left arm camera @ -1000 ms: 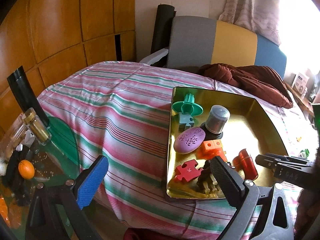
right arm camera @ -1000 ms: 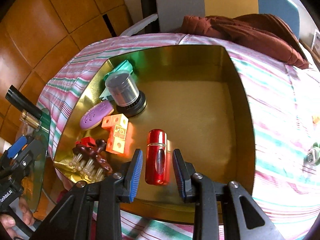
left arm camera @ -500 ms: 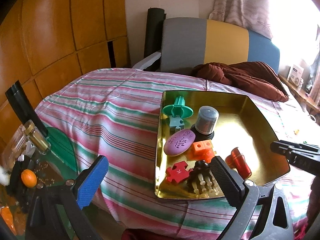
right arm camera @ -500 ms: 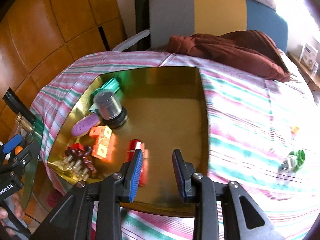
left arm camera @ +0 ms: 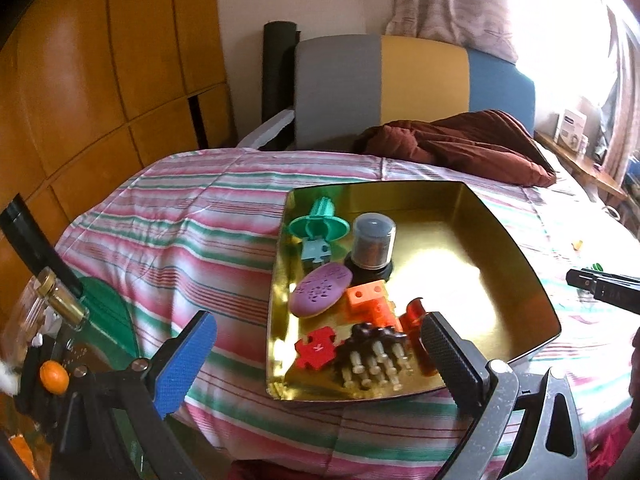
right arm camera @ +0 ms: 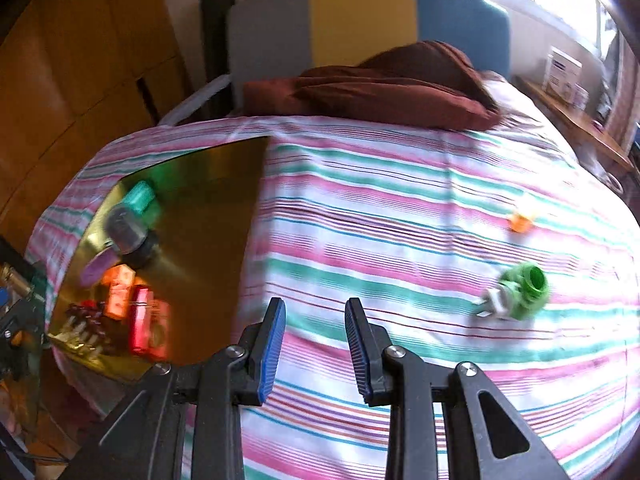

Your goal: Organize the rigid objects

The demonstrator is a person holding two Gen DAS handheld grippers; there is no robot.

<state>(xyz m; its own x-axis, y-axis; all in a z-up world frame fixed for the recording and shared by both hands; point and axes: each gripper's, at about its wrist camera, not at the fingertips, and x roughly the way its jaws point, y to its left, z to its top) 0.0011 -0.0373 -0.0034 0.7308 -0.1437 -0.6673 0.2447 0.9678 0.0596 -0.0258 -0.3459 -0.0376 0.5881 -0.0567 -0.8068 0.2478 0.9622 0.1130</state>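
Note:
A gold metal tray [left arm camera: 516, 248] lies on the striped bedspread and holds several toys: a teal piece [left arm camera: 320, 226], a grey capped jar [left arm camera: 374, 244], a purple oval [left arm camera: 322, 288], orange cubes [left arm camera: 366, 300], a red puzzle piece [left arm camera: 316, 348], a brown spiked piece [left arm camera: 376, 350] and a red cylinder [right arm camera: 146, 322]. My left gripper [left arm camera: 320, 356] is open and empty in front of the tray's near edge. My right gripper [right arm camera: 316, 346] is open and empty over the bedspread right of the tray [right arm camera: 224, 216]. A green toy [right arm camera: 520, 292] and a small orange piece [right arm camera: 520, 222] lie on the bedspread to its right.
A brown blanket [left arm camera: 460, 146] is bunched at the bed's far end before a grey, yellow and blue headboard [left arm camera: 420, 76]. A glass side table [left arm camera: 100, 320] with a bottle [left arm camera: 60, 296] stands at the left. Wooden panels [left arm camera: 100, 80] line the left wall.
My right gripper has let go of the red cylinder in the tray and swung right over the bedspread, toward the green toy. My left gripper has drawn back a little.

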